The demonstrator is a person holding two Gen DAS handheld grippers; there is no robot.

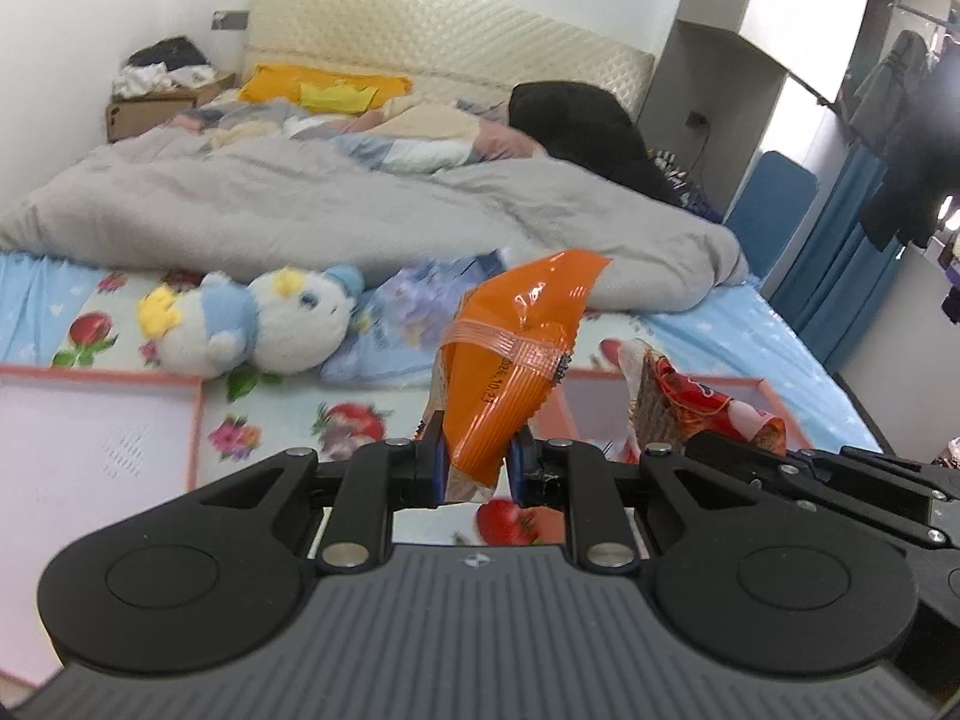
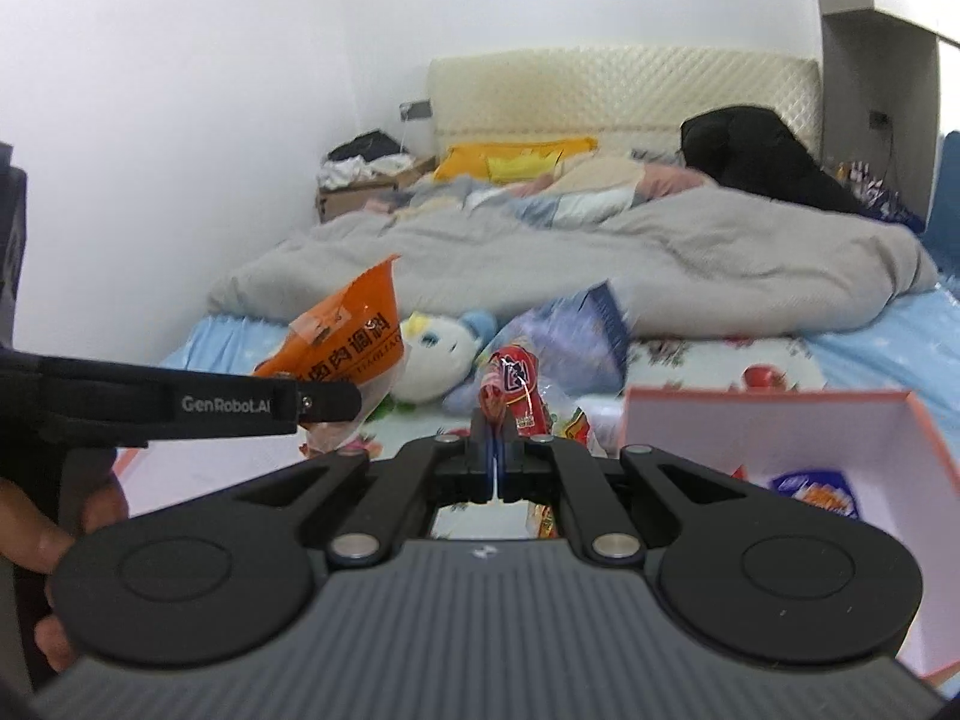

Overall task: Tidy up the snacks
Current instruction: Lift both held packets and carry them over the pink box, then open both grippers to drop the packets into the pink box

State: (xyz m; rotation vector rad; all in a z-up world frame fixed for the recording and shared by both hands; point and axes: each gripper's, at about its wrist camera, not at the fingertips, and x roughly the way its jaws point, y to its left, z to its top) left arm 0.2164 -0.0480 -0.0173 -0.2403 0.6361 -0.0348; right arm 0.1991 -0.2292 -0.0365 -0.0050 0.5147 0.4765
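While left tongs (image 1: 477, 468) pinch orange packet (image 1: 510, 360), right tongs (image 2: 496, 441) grip red packet (image 2: 516, 387).

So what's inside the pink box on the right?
Inside the pink box lies one snack packet, blue and orange. The right gripper's body covers the box's near left corner, so anything lying there cannot be seen.

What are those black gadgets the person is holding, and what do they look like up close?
They are handheld two-finger grippers. The left gripper and right gripper share a matte black body with a ribbed grey top, two round discs, silver rivets on folding linkage arms, and blue pads on the fingers. The left one's side reads GenRobot.AI in pale letters. No cables or sleeves are visible.
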